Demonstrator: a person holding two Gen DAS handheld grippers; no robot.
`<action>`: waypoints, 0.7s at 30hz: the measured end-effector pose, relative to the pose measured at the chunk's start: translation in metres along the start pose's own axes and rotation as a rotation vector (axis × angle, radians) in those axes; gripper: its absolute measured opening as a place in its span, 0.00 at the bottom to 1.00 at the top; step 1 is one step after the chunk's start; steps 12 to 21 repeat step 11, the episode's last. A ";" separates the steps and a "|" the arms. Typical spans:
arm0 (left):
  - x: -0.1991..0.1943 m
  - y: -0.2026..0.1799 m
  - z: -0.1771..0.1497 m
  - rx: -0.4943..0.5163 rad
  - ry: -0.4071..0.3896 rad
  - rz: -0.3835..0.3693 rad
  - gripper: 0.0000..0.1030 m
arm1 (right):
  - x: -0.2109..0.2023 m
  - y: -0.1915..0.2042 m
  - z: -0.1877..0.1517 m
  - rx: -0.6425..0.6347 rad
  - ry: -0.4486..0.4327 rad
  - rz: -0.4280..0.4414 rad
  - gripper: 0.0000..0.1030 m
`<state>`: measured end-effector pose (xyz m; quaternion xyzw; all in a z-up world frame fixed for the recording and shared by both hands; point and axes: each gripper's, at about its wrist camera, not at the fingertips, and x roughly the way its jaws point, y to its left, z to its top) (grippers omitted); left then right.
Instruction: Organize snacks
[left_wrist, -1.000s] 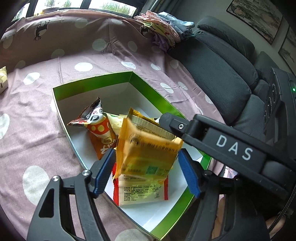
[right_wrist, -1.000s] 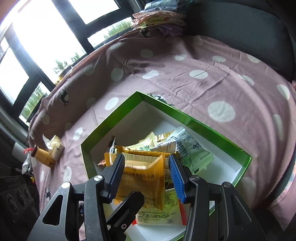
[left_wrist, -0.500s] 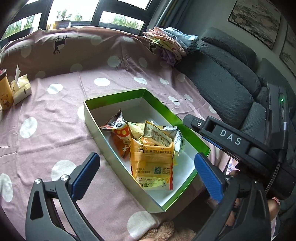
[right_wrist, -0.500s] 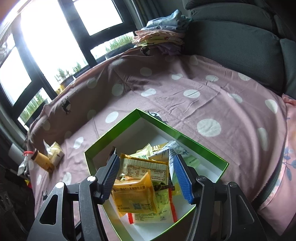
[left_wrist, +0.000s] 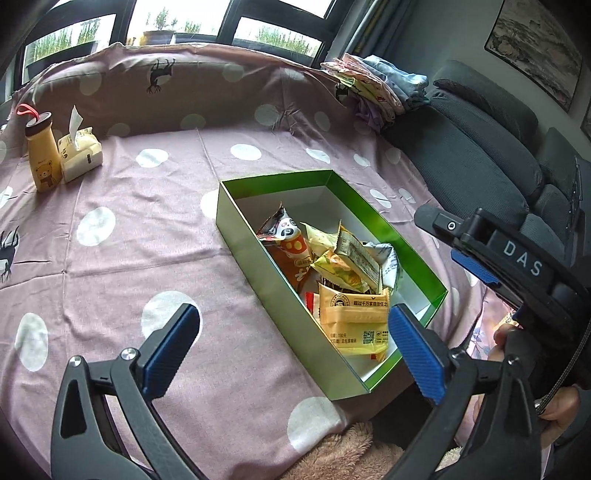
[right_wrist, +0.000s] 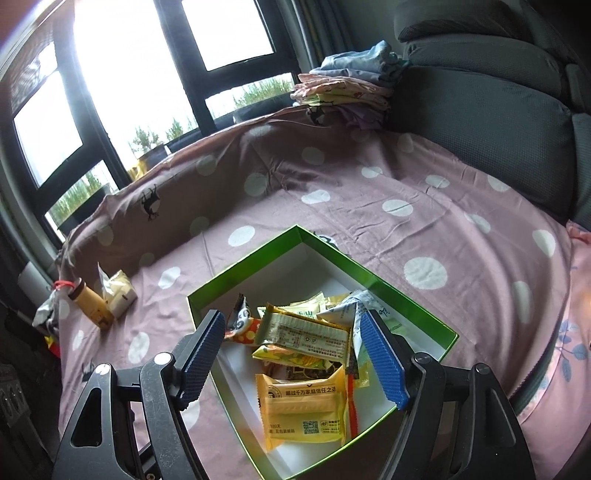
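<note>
Both tongs, left tongs (left_wrist: 291, 341) and right tongs (right_wrist: 293, 356), are hanging released and empty above the green box (right_wrist: 410, 299), the right jaws having just been opening, so the drop-off step is ending and another loose snack is needing finding next.

Black-framed tongs (left_wrist: 293, 345) with ribbed blue pads (left_wrist: 170, 349), silver screws, "DAS" lettering.

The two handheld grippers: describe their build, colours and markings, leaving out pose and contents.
Both are black plastic frames with triangular cut-outs and silver screws. The left gripper and the right gripper each carry two blue, ribbed finger pads. Seen from the left wrist, the right gripper's black body bears white letters "DAS", and a black braided cable runs beside it.
</note>
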<state>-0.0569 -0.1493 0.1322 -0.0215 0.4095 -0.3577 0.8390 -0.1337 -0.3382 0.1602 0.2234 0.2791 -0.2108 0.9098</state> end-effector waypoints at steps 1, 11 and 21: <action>-0.001 0.000 0.000 0.002 -0.002 0.005 0.99 | -0.001 0.002 0.000 -0.004 0.000 -0.001 0.74; -0.014 0.005 -0.003 -0.013 -0.016 0.011 0.99 | -0.008 0.020 -0.003 -0.073 -0.014 -0.039 0.74; -0.014 0.005 -0.003 -0.013 -0.016 0.011 0.99 | -0.008 0.020 -0.003 -0.073 -0.014 -0.039 0.74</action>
